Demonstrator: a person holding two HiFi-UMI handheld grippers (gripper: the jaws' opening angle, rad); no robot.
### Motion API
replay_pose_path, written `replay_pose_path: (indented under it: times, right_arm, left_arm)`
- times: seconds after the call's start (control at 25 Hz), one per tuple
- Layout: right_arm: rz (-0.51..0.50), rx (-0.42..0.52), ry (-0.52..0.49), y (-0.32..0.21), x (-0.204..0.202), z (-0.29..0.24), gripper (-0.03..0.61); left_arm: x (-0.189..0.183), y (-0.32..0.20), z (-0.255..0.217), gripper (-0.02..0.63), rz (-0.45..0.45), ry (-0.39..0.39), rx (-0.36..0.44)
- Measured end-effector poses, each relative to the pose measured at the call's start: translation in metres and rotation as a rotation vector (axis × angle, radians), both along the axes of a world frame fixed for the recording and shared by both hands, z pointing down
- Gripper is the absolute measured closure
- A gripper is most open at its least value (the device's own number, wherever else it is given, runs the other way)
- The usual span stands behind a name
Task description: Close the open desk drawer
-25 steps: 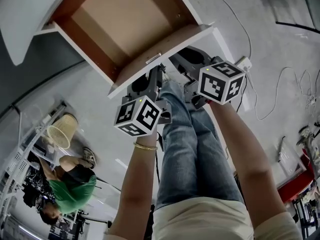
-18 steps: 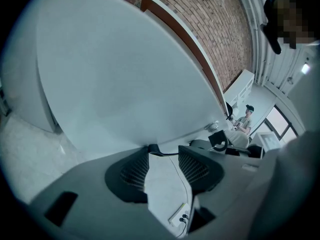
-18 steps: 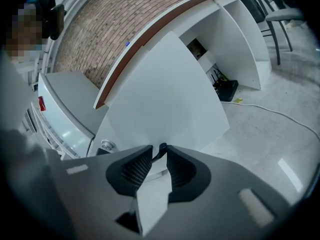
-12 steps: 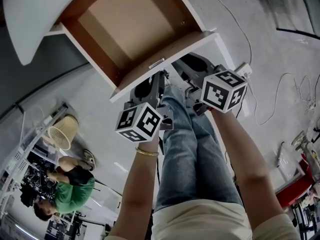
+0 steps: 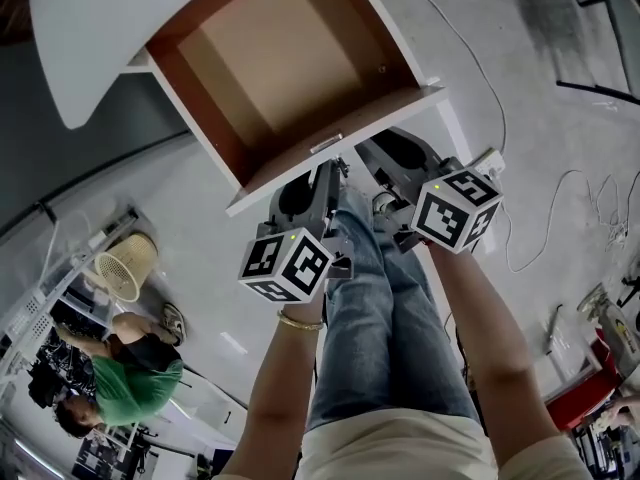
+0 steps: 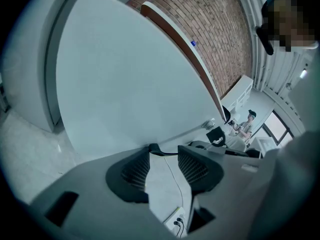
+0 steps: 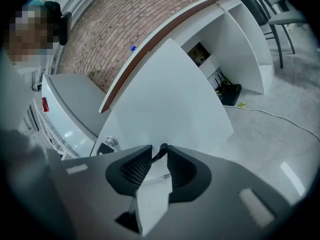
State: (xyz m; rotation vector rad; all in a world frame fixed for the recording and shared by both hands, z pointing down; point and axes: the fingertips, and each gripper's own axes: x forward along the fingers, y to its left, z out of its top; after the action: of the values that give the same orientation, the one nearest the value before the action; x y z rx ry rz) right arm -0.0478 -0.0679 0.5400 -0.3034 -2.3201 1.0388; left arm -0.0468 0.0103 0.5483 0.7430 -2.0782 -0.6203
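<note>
The desk drawer (image 5: 280, 53) stands pulled out, its wooden inside bare, and its white front panel (image 5: 260, 190) faces me. Both grippers point at that panel from below. My left gripper (image 5: 328, 170) has its tips right at the panel (image 6: 125, 84); its jaws (image 6: 165, 151) stand apart with nothing between the pads. My right gripper (image 5: 365, 148) also sits at the panel (image 7: 170, 99). Its jaws (image 7: 159, 151) have just been opening, and only a narrow gap shows, with no thing pressed between the pads. A small round lock (image 7: 109, 142) sits on the panel between the two grippers.
The person's legs in jeans (image 5: 390, 308) hang under the grippers. The white desk top (image 5: 90, 38) lies over the drawer. A wicker basket (image 5: 122, 261) and a person in green (image 5: 125, 388) are at the lower left. Cables (image 5: 560, 188) and a power strip (image 5: 487, 160) lie at the right.
The head view has shifted, so drawer and grippers sit lower and further right in the picture. Both grippers keep their place against the drawer front.
</note>
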Motion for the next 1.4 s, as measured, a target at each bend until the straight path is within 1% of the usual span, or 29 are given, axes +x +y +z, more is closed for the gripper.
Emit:
replay_pose_path:
  times: [0.32,0.84,1.4]
  right_arm:
    - [0.007,0.002,-0.022,0.000,-0.003,-0.011,0.477]
    - [0.018,0.008,-0.037,0.000,-0.005,-0.020,0.474]
    - [0.047,0.007,-0.060,0.000,-0.016,-0.027,0.474]
  left_arm:
    - [-0.002,0.000,-0.011,0.440,-0.016,-0.005,0.022]
    - [-0.005,0.001,-0.020,0.446,-0.016,-0.014,0.042]
    - [-0.017,0.003,-0.027,0.449,-0.023,-0.044,0.057]
